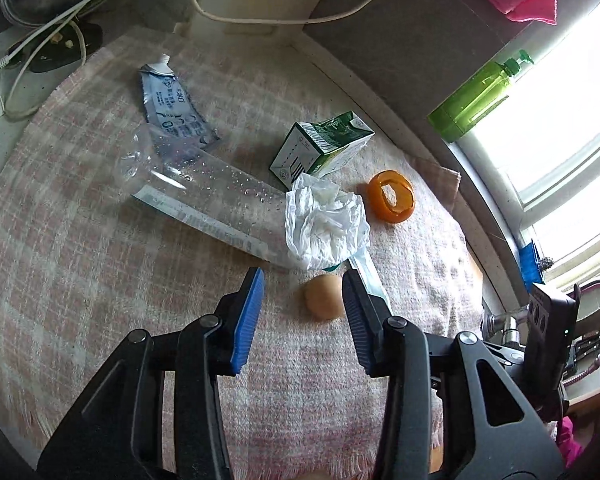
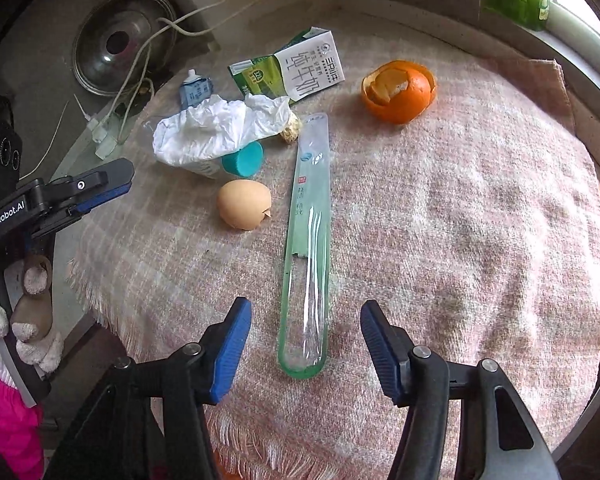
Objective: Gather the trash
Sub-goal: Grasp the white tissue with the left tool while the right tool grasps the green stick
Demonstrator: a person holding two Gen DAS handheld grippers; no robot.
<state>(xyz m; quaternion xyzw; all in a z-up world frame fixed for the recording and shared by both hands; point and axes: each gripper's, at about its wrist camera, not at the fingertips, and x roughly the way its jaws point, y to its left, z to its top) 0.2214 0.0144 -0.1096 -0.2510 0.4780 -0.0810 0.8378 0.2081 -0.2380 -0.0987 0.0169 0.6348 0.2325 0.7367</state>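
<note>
We hold the left gripper (image 1: 303, 280) over the eggshell (image 1: 323, 295) and the right gripper (image 2: 306, 314) over the toothbrush case (image 2: 306, 248), jaws spread, pinching nothing.

Pink-white checked cloth (image 2: 460, 220); orange peel (image 2: 398, 92); green-white carton (image 2: 300, 68).

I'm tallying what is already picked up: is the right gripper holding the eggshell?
No: the eggshell lies on the cloth, apart from the right gripper, whose open jaws hold nothing.
</note>
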